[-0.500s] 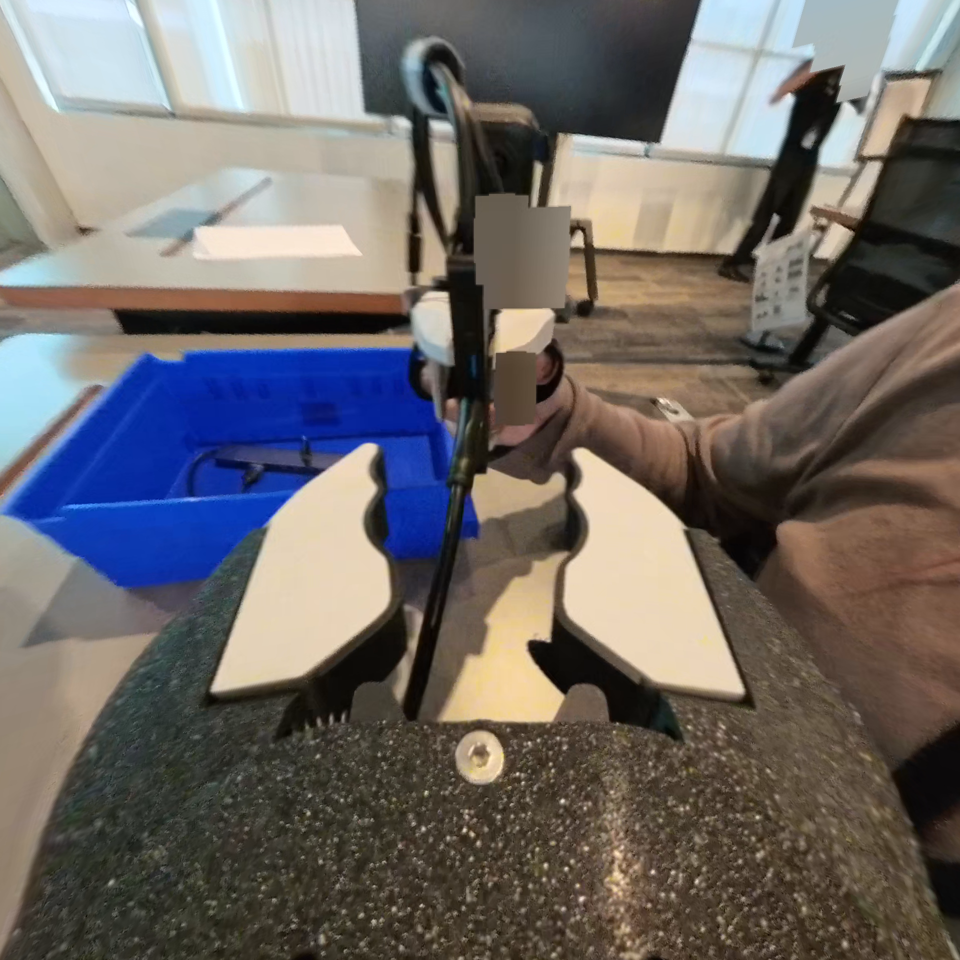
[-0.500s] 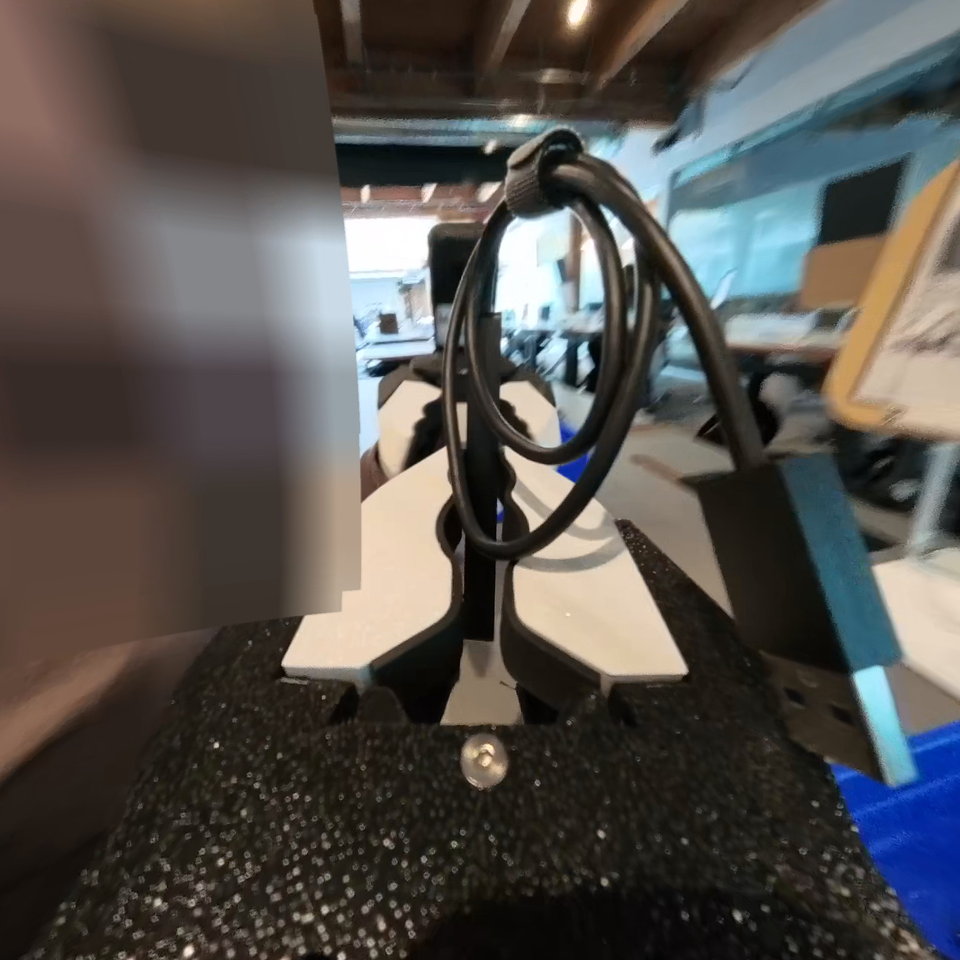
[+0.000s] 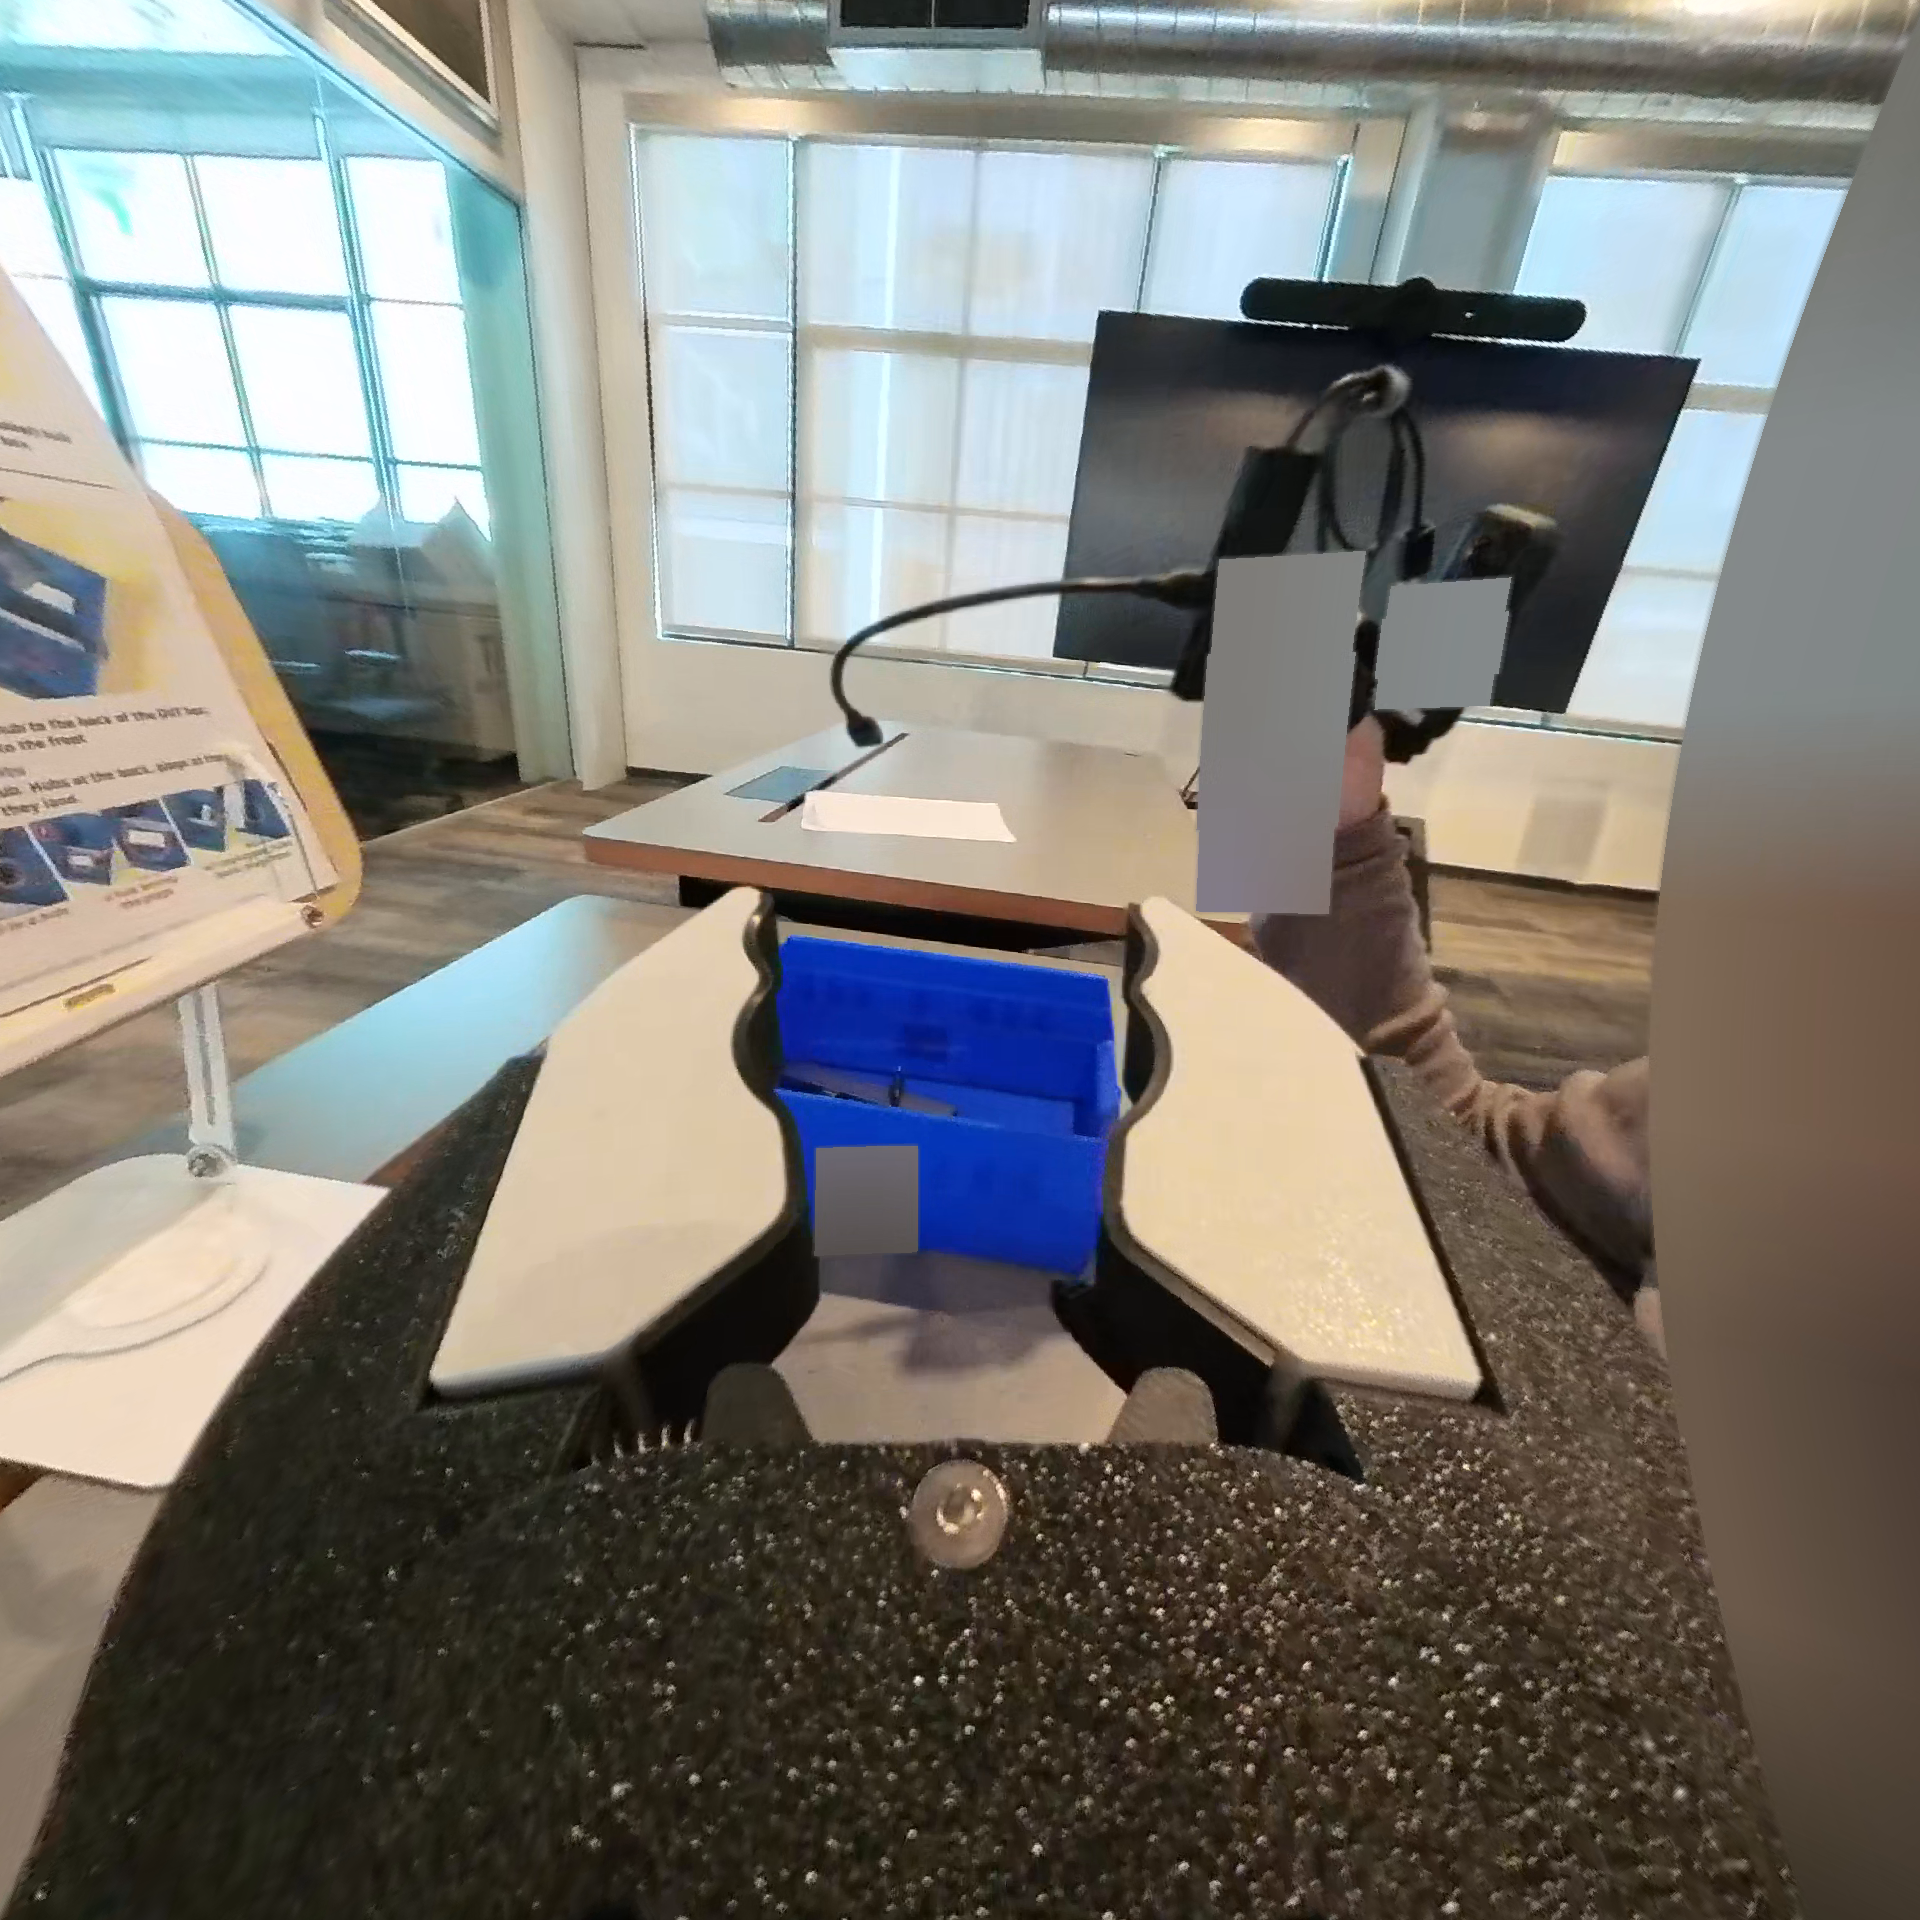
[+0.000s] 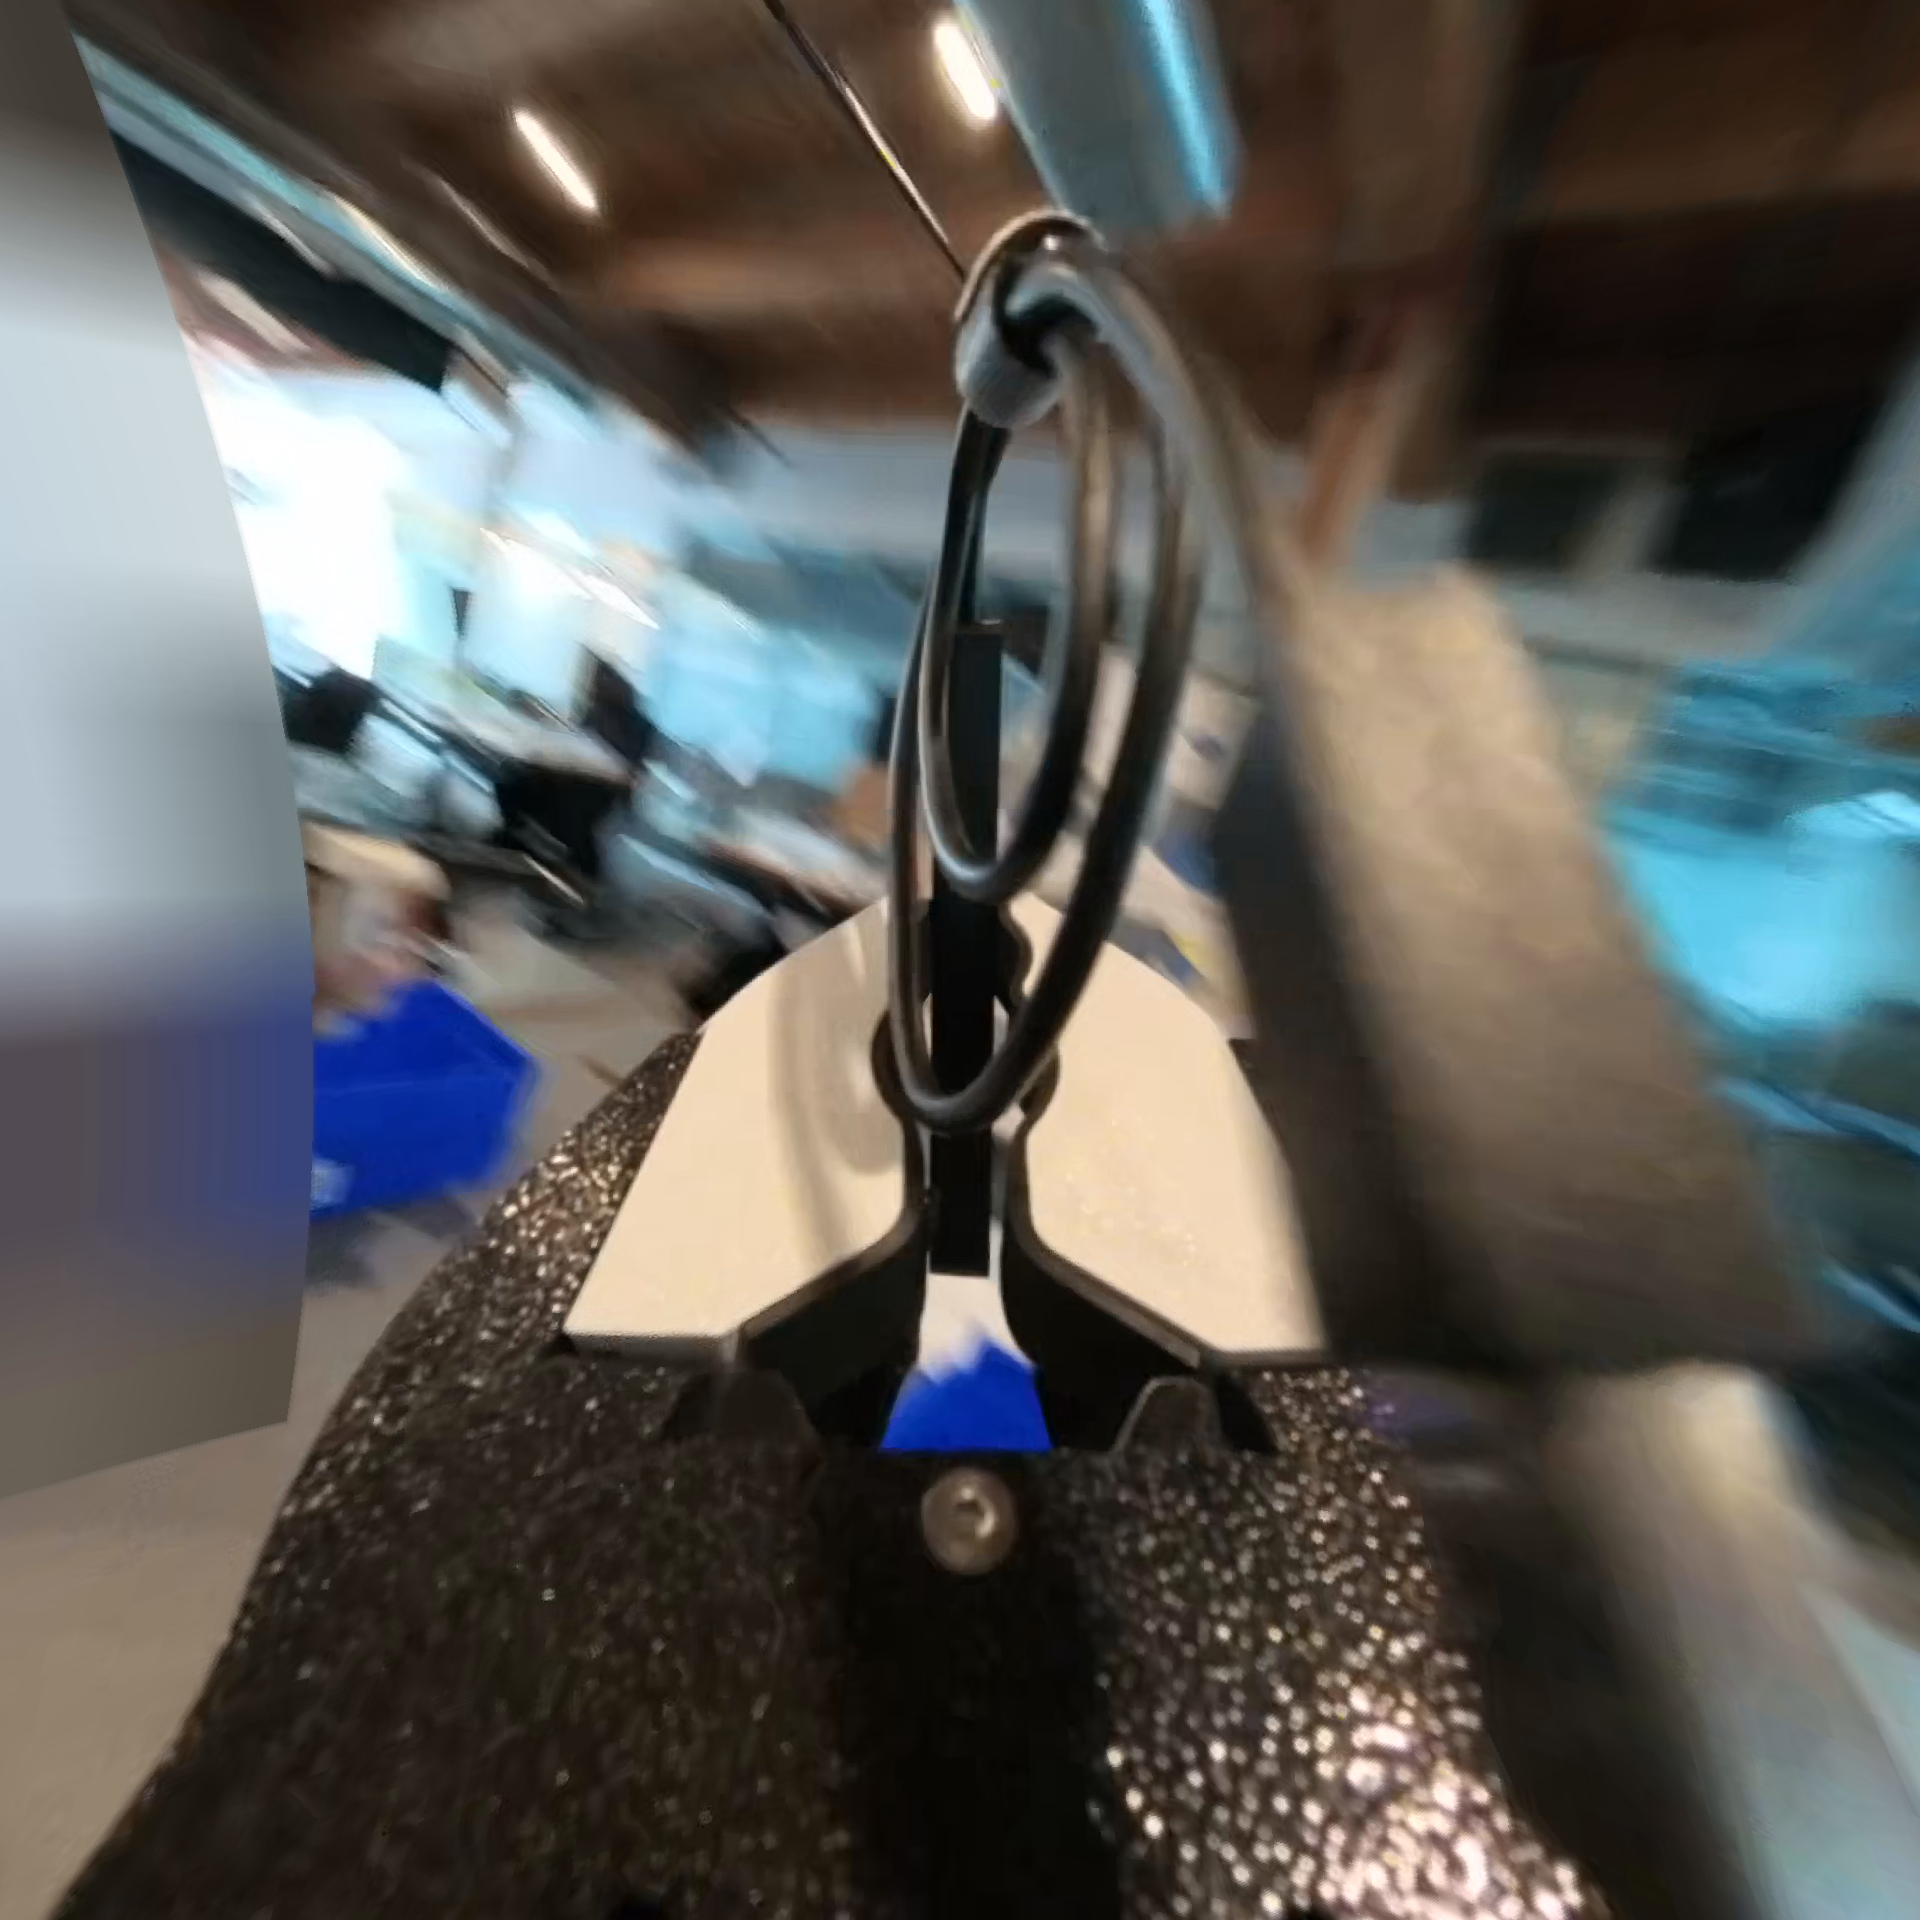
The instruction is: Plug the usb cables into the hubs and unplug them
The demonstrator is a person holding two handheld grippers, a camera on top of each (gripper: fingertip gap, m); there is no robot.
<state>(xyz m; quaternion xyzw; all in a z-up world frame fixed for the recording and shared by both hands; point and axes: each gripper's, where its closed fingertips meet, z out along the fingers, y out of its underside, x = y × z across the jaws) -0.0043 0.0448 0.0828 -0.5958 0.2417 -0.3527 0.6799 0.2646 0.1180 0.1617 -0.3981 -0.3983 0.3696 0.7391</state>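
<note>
Your right gripper (image 4: pixel 961 1122) has its fingers (image 4: pixel 769 1174) pressed nearly together, pinching a flat black piece that stands up between them, most likely the USB hub (image 4: pixel 961 1039) seen edge-on. The coiled black cable (image 4: pixel 1049 665), bound by a strap at the top, hangs around it. From the left wrist view that bundle is held high, well above the table (image 3: pixel 436 1049), with a loose cable end (image 3: pixel 862 727) arcing out to the side and its plug dangling free.

Your left gripper (image 3: pixel 945 1101) has its fingers (image 3: pixel 644 1132) spread wide and holds nothing; between them you see the blue bin (image 3: pixel 997 1174) sitting on the table, with dark items inside that are too small to name.

What could go wrong: the right wrist view is heavily smeared, so that hand seems to be swinging fast, and the grip on a thin edge could slip. The free cable end may also whip about, so closing on its plug with the left fingers could miss or catch the coil instead. The instruction board (image 3: pixel 135 665) stands near your left side and could be knocked.
</note>
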